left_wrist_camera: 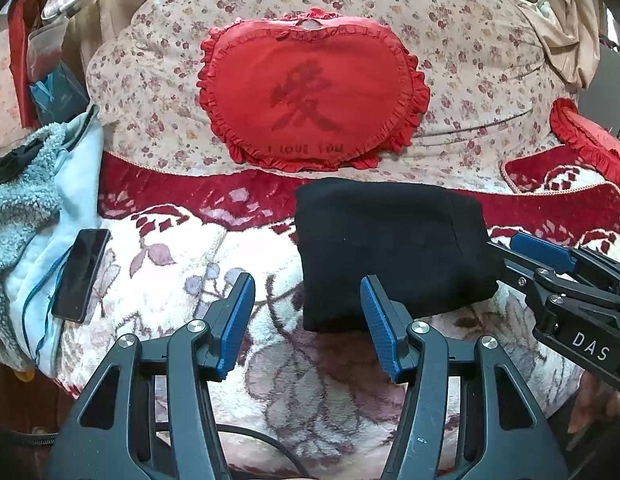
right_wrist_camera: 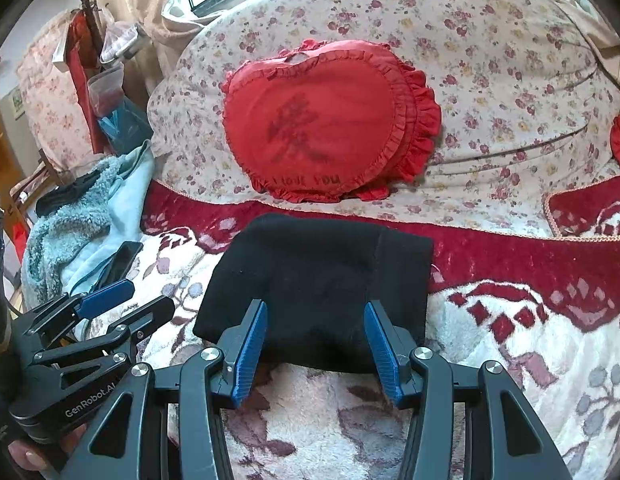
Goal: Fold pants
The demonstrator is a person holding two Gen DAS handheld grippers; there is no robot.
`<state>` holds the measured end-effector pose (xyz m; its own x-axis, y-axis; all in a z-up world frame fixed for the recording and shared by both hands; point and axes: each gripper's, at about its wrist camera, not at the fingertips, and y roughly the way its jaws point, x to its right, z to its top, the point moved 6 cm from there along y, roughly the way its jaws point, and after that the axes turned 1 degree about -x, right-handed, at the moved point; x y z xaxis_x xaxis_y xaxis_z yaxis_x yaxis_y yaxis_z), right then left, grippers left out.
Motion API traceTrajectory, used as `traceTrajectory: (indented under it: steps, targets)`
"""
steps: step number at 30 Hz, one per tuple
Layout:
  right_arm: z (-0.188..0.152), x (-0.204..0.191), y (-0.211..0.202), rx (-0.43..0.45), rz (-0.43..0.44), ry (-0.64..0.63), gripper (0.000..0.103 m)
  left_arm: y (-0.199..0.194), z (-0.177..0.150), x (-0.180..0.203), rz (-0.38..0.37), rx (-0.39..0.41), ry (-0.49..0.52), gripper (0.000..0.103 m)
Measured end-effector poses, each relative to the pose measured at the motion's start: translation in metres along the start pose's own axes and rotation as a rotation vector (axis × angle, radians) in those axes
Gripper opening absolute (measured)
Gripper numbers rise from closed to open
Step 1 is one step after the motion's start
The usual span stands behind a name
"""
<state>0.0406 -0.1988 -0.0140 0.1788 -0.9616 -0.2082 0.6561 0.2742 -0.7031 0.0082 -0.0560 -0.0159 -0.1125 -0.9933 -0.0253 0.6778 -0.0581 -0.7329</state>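
The black pants (left_wrist_camera: 390, 248) lie folded into a compact rectangle on the plush floral blanket (left_wrist_camera: 181, 264); they also show in the right wrist view (right_wrist_camera: 318, 280). My left gripper (left_wrist_camera: 307, 292) is open and empty, hovering at the bundle's near left corner. My right gripper (right_wrist_camera: 316, 316) is open and empty, its blue pads just above the bundle's near edge. In the left wrist view the right gripper (left_wrist_camera: 542, 256) sits at the bundle's right side. In the right wrist view the left gripper (right_wrist_camera: 109, 300) sits left of the bundle.
A red heart-shaped cushion (left_wrist_camera: 310, 96) leans on a floral pillow (left_wrist_camera: 470, 64) behind the pants. A black phone (left_wrist_camera: 81, 276) with a cable lies on a pale blue fleece garment (left_wrist_camera: 33, 208) at the left. A second red cushion (left_wrist_camera: 586, 140) is at the right.
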Motion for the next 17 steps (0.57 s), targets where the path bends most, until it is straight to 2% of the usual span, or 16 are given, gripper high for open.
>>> traceTrajectory:
  steps: [12, 17]
  targets:
    - [-0.002, 0.017, 0.008, -0.011, -0.010, 0.023, 0.049, 0.010, 0.002, 0.003, -0.013, 0.002, 0.007, 0.055]
    - [-0.005, 0.048, 0.011, -0.006, -0.074, 0.037, 0.049, 0.019, 0.001, 0.000, 0.004, -0.002, 0.003, 0.055]
